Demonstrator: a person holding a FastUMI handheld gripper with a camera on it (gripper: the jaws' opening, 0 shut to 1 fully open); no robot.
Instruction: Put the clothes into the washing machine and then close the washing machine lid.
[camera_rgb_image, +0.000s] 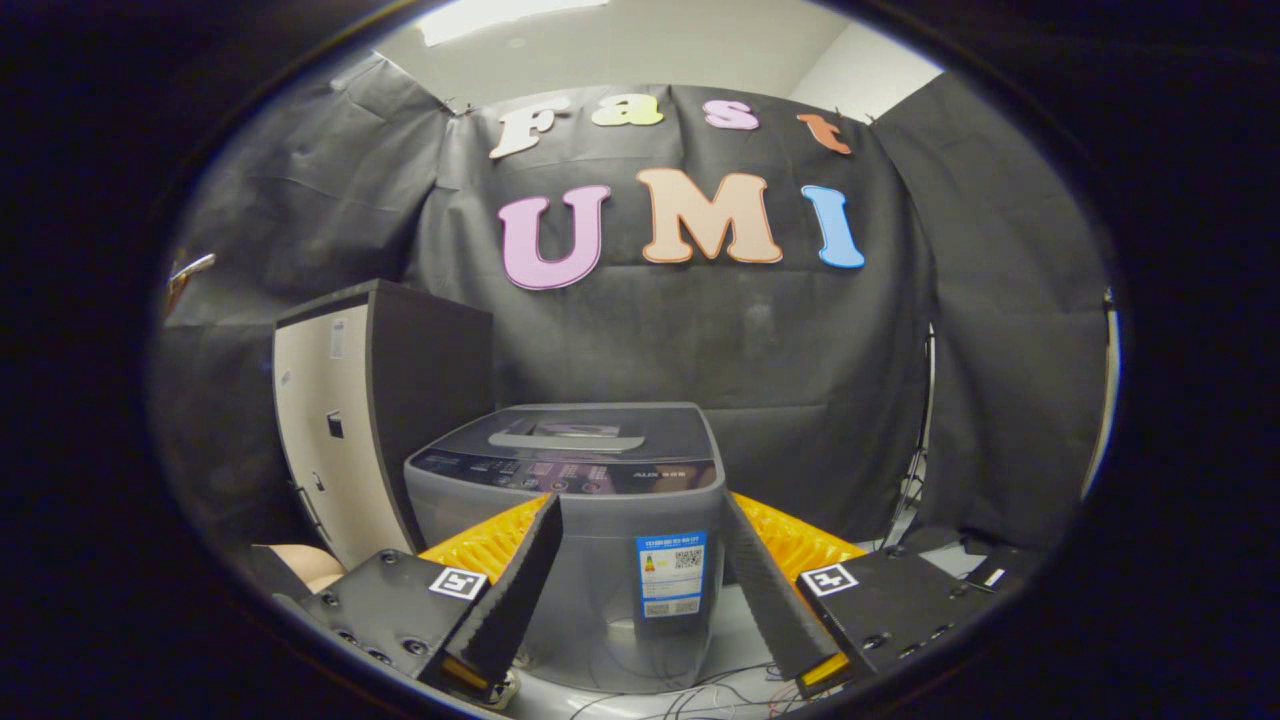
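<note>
Washing machine (570, 500) sits lower centre, lid (585, 432) down; the gripper (640, 520) frames it with 2 fingers spread wide and empty, likely lining up.

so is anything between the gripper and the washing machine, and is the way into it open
Nothing visible stands between the open, empty gripper and the washing machine just ahead of its fingers. The lid lies shut over the tub, blocking the way in.

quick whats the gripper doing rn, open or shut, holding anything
Gripper: open, fingers spread wide with nothing between them, aimed at the washing machine just ahead, whose lid lies shut.
</note>
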